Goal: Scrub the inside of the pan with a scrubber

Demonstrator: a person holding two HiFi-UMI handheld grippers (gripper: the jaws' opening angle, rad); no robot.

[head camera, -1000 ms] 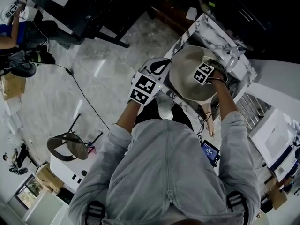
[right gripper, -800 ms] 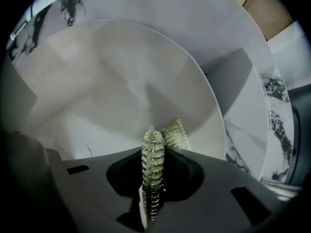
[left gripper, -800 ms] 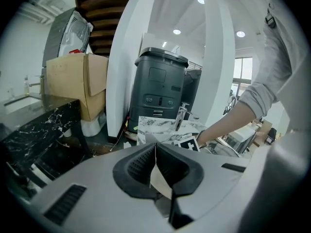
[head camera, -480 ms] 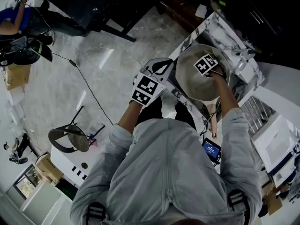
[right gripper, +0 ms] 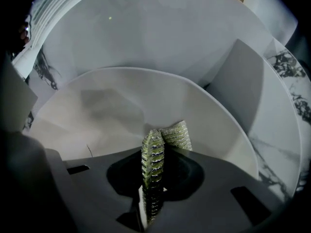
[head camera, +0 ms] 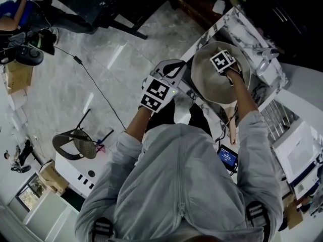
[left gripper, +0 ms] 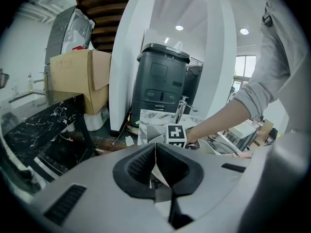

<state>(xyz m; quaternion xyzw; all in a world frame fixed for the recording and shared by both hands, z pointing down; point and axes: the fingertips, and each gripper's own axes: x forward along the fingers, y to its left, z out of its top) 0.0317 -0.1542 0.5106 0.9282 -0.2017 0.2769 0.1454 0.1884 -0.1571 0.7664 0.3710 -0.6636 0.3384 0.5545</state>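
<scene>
The pale round pan (head camera: 214, 87) lies on the marble counter, its wooden handle (head camera: 231, 130) pointing back toward me. My right gripper (head camera: 224, 64) is inside it, near the far part of the bowl, shut on a green and silver mesh scrubber (right gripper: 153, 159). The scrubber's tip rests against the pan's pale inner wall (right gripper: 121, 110). My left gripper (head camera: 169, 77) hangs left of the pan, off the counter's edge, and does not touch the pan. In the left gripper view its pads (left gripper: 141, 166) meet at the top, and a pale sliver shows low between them.
A marble-patterned counter (head camera: 229, 24) bears the pan, with a tap (head camera: 265, 59) beyond it. At the right are a ribbed drainer (head camera: 275, 117) and a small screen (head camera: 227, 158). A chair (head camera: 73, 145) stands on the floor at left. The left gripper view shows a dark bin (left gripper: 163, 89) and a cardboard box (left gripper: 77, 81).
My right gripper has slid with the scrubber a little toward the pan's far rim. The left gripper has kept its place beside the pan.
</scene>
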